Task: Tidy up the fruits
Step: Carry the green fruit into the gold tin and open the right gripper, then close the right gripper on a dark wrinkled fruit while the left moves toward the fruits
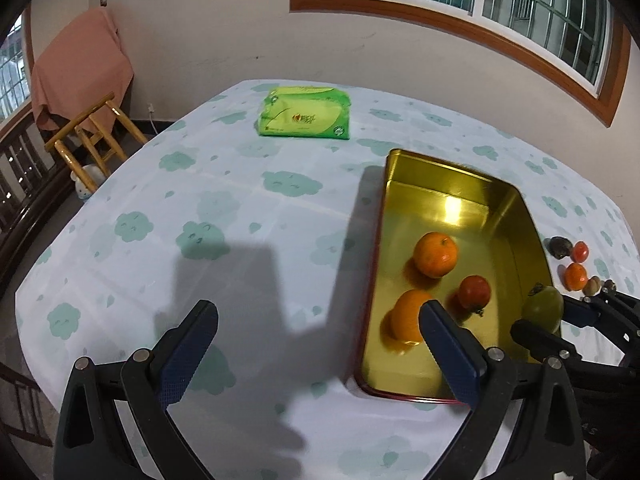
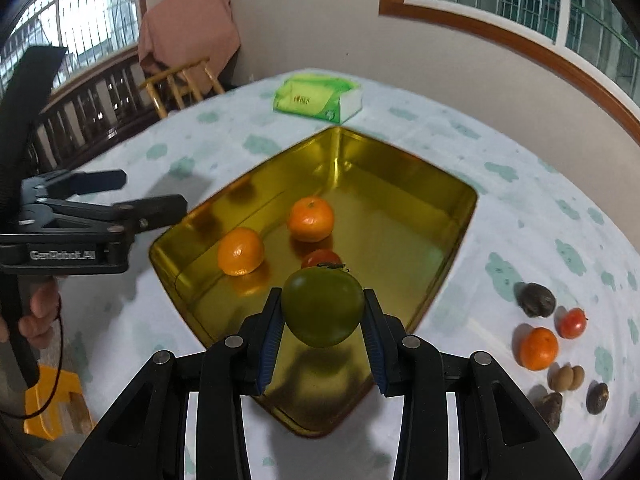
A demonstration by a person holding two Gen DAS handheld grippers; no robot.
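- Your right gripper (image 2: 322, 330): its jaws are clamped on the round, dark-green, smooth-skinned fruit (image 2: 322, 306), pads on opposite flanks at its widest girth. The fruit hangs over the near end of the tin, not yet set down.
- Handling, judged: the green fruit looks firm but bruisable, with a glossy skin that could slip. Hold it across the middle, keep the squeeze moderate, and lower it rather than drop it.
- Your left gripper (image 1: 320, 350): its jaws stand wide apart and hold nothing. It hovers beside the tin's left wall, over the cloud-printed pale tablecloth (image 1: 240, 208).
- Container: the rectangular gold-lined metal tin with a red outer rim (image 2: 460, 232). Contents: one round orange citrus (image 2: 240, 251) near the left wall, a second round orange citrus (image 2: 311, 219) farther in, and one small red tomato-like fruit (image 2: 320, 258) partly hidden behind the green fruit. The far half is bare.
- Loose on the cloth right of the tin, still unsorted: one orange citrus (image 2: 538, 348), one small red fruit (image 2: 572, 322), a pair of small tan fruits (image 2: 566, 378), and three dark, wrinkled items (image 2: 535, 300) you cannot identify.
- Far end of the table: a green-and-white soft tissue pack (image 2: 318, 98), well apart from the tin.
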